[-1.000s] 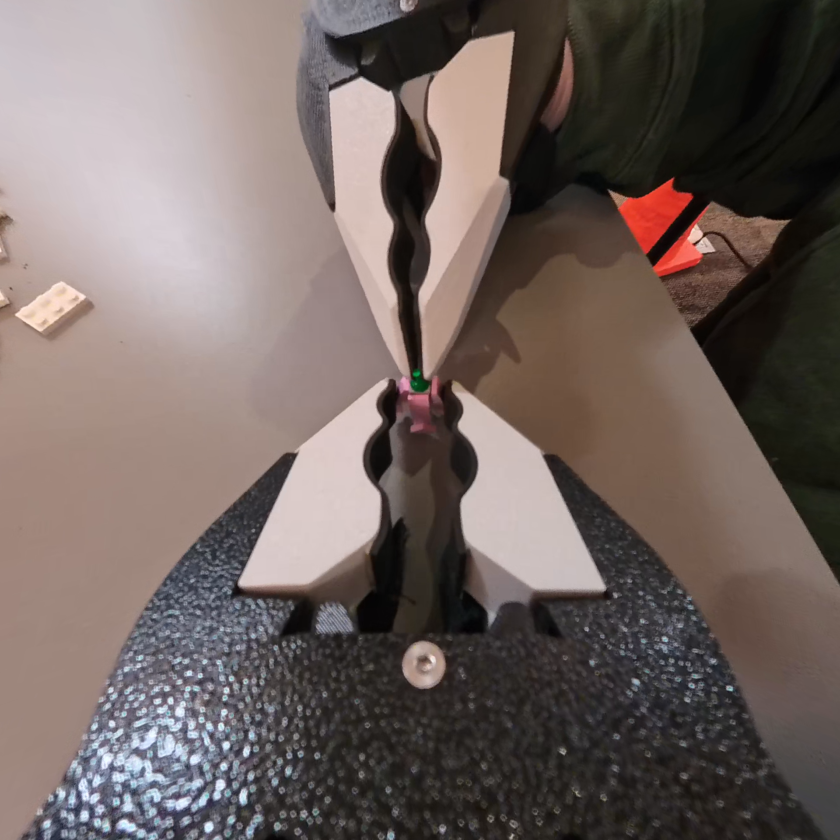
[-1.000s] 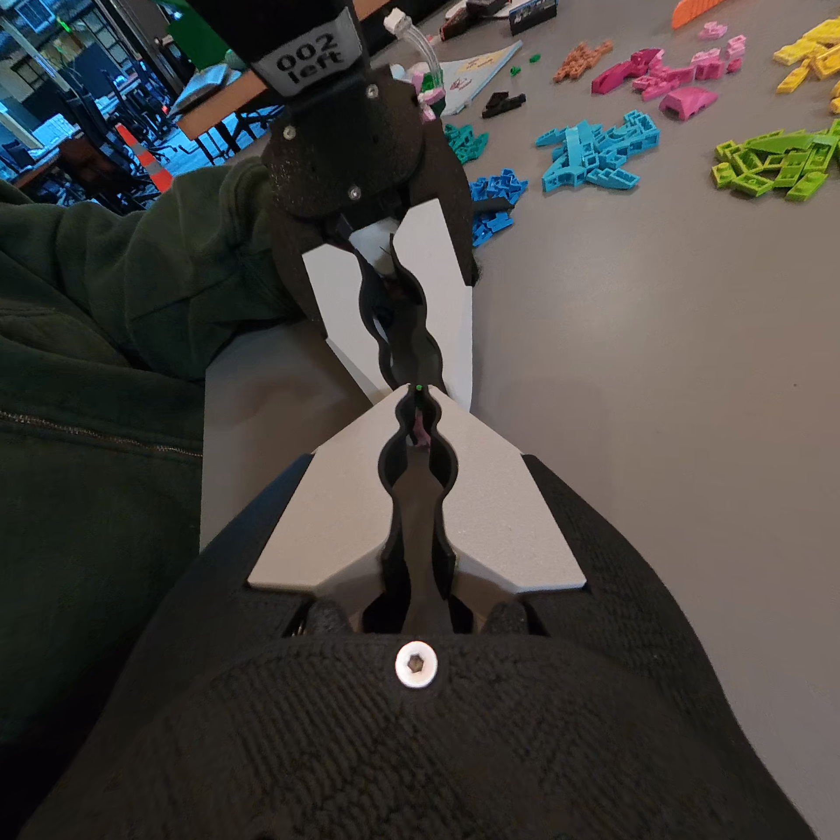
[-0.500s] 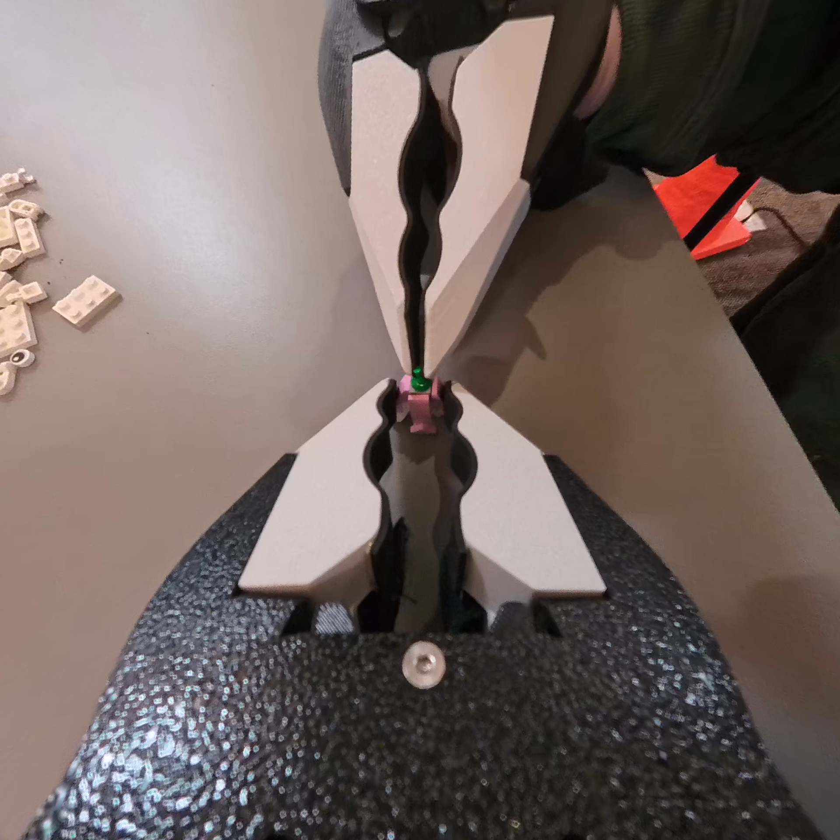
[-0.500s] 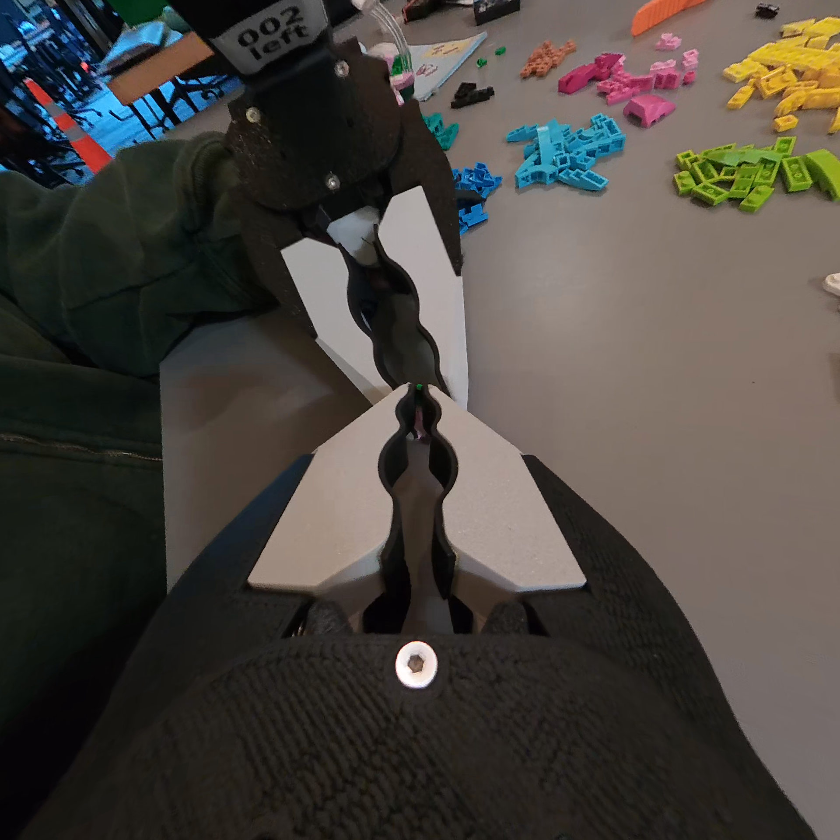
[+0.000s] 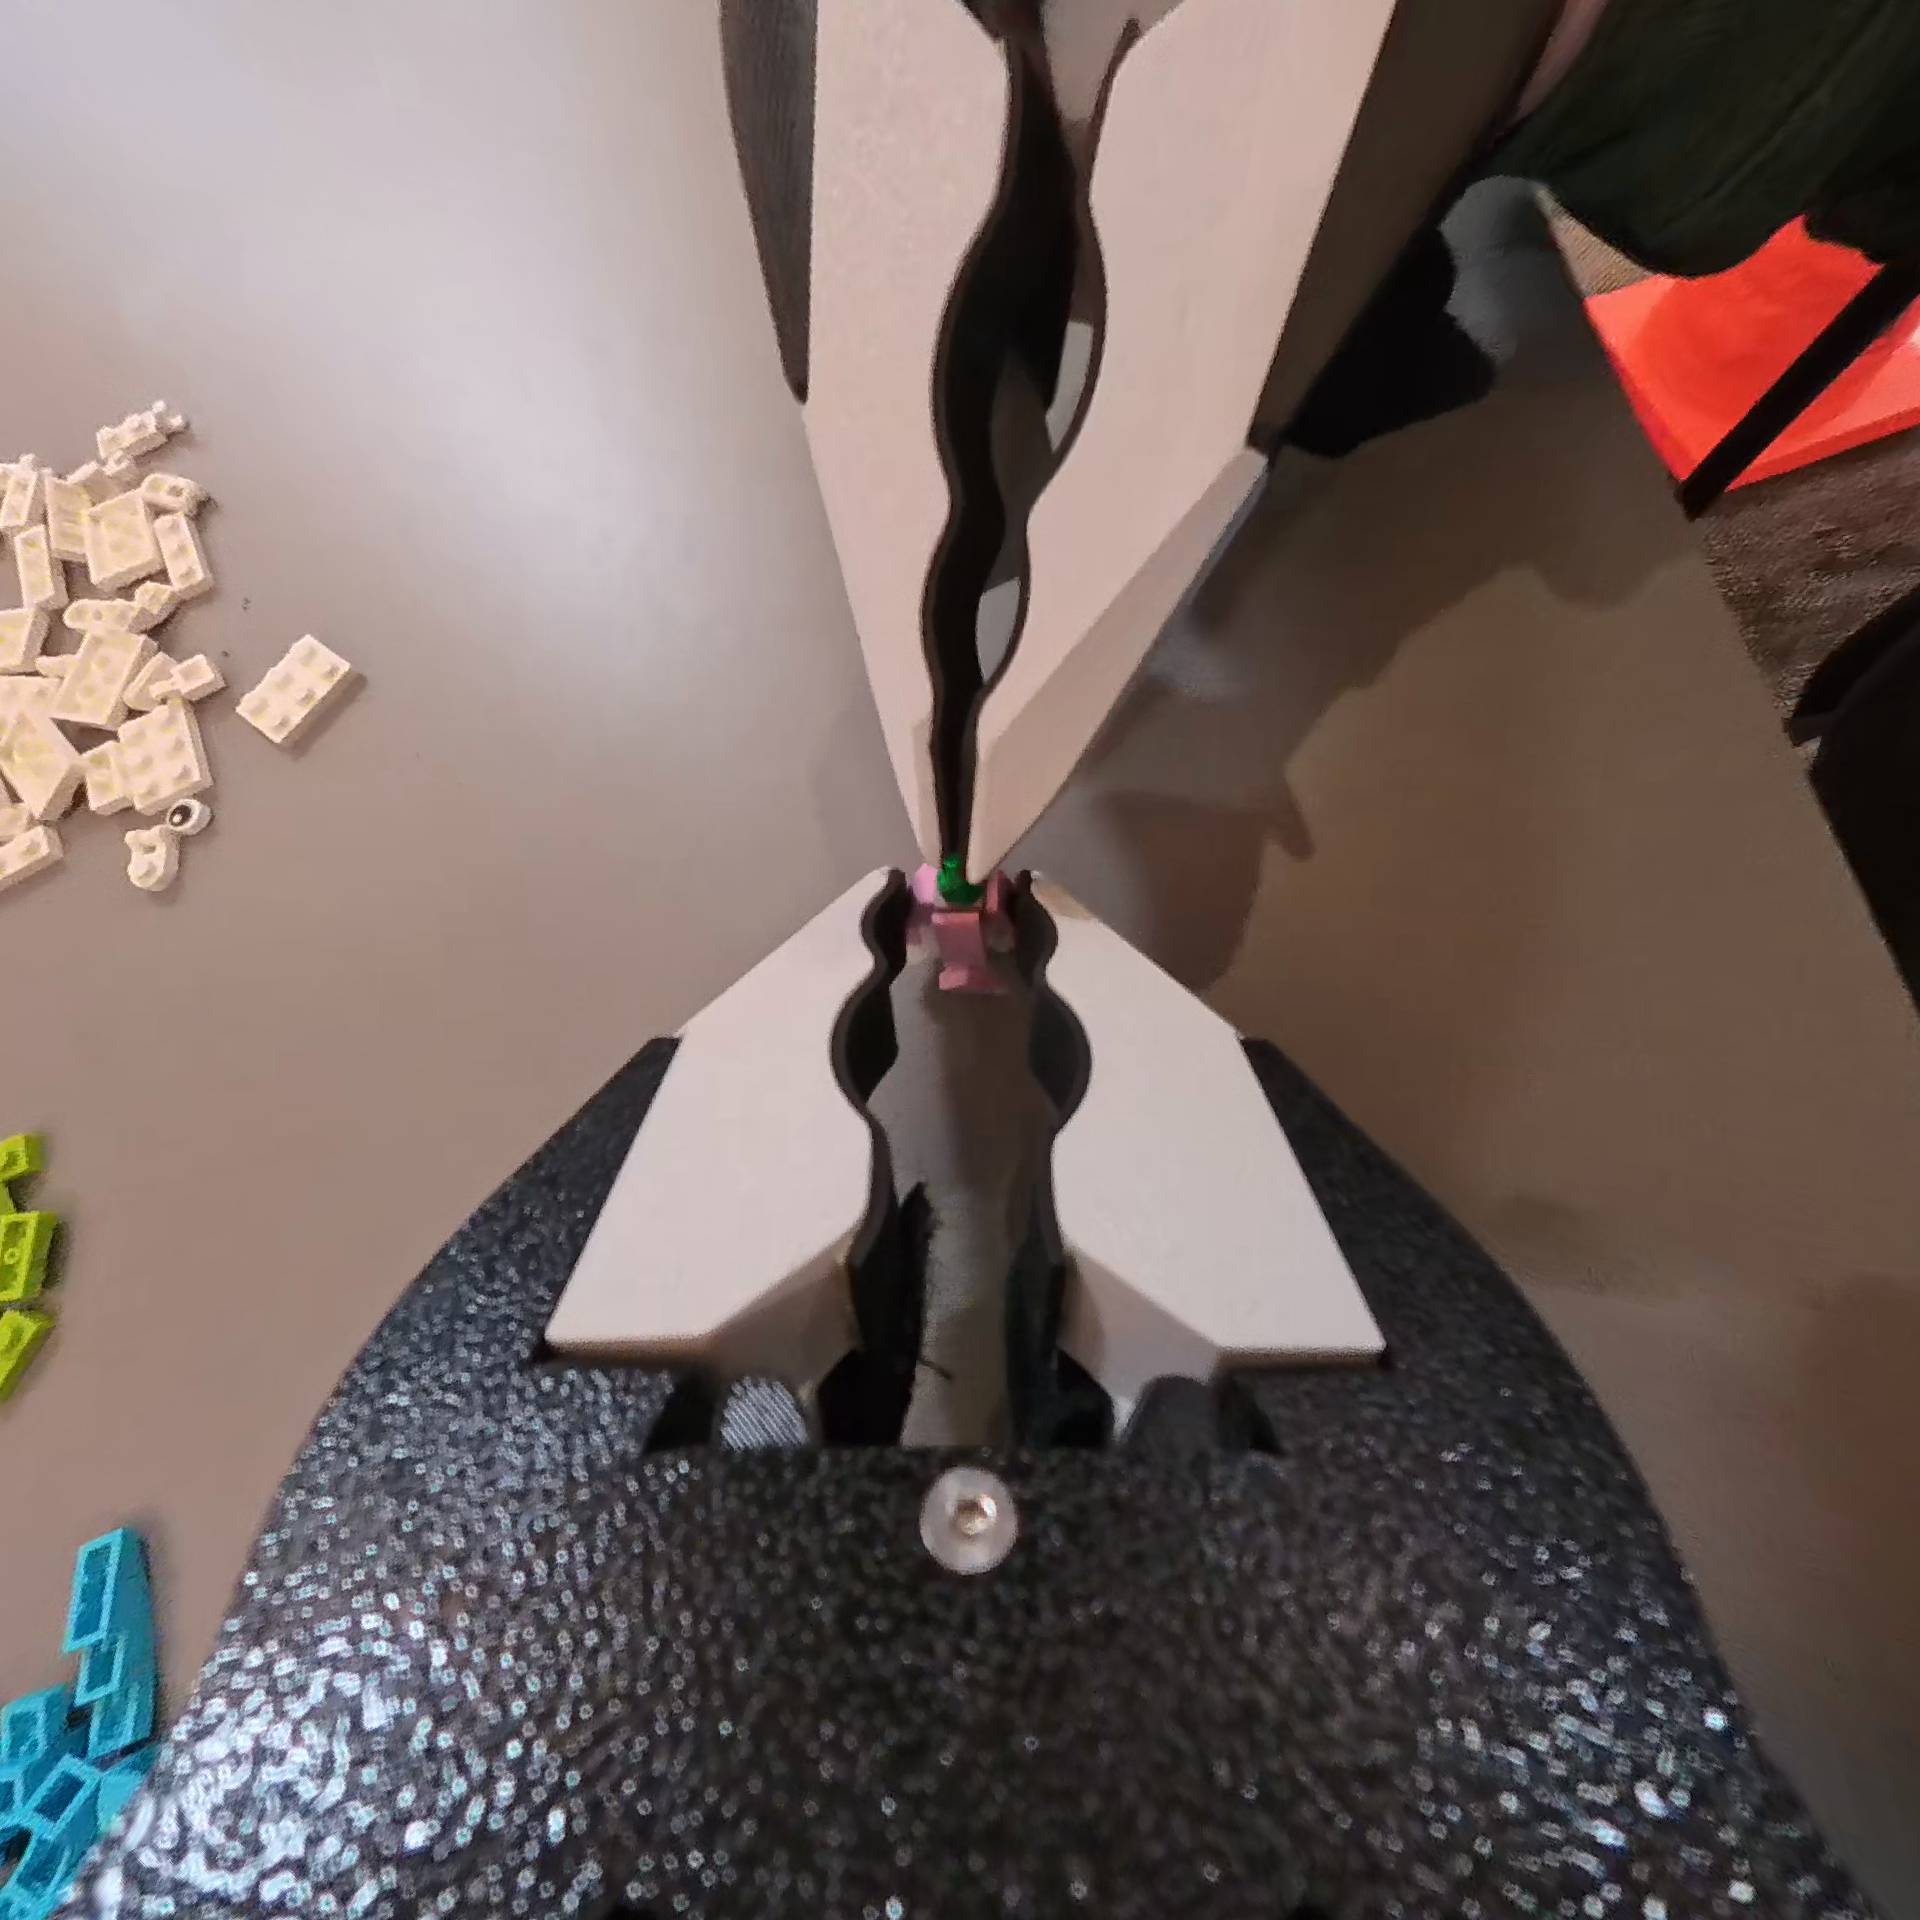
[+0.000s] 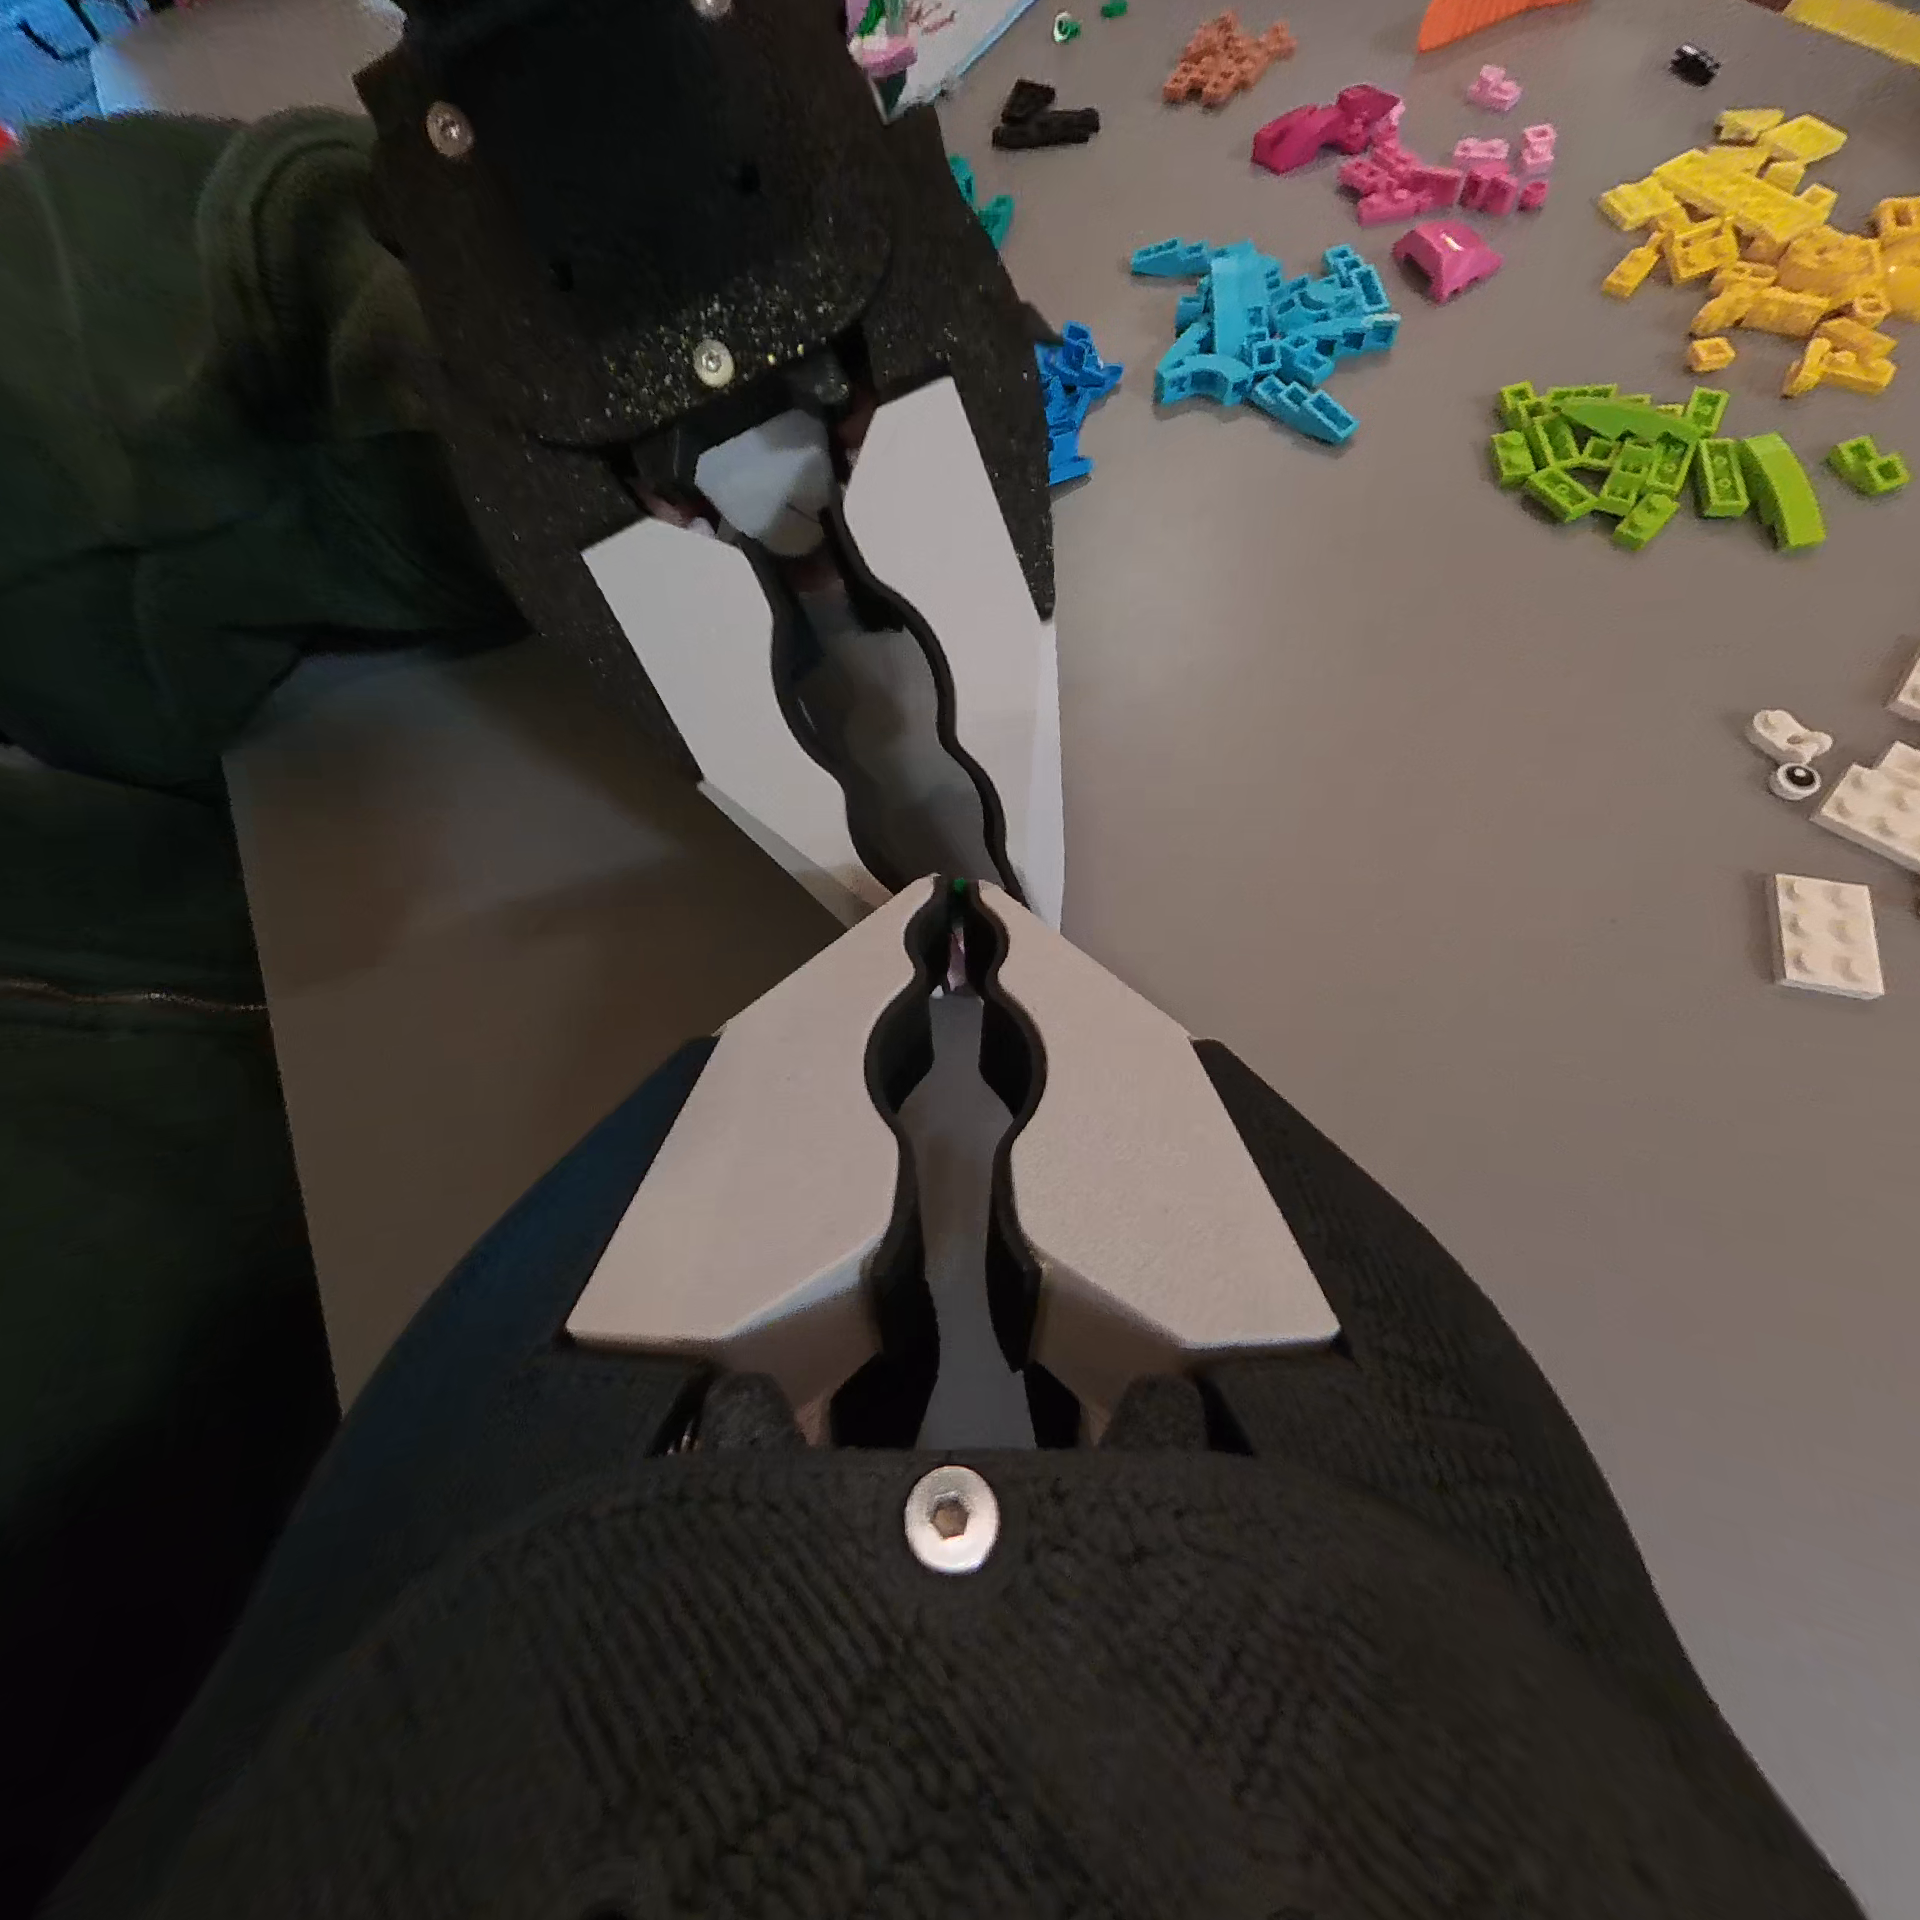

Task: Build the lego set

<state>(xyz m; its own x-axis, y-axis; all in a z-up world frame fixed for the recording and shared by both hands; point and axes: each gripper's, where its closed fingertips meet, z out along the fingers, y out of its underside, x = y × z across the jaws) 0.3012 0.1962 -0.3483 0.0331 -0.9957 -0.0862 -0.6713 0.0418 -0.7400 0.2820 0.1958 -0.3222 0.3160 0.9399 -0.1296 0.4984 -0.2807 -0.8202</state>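
Pink lego piece (image 5: 958, 928) lies lengthwise along left claw (image 5: 958, 896), green stud (image 5: 954, 879) foremost.

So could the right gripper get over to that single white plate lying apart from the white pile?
Probably not yet. The right gripper is shut on the small green piece, tip to tip with the left gripper. The table toward the white plate looks unobstructed, though.
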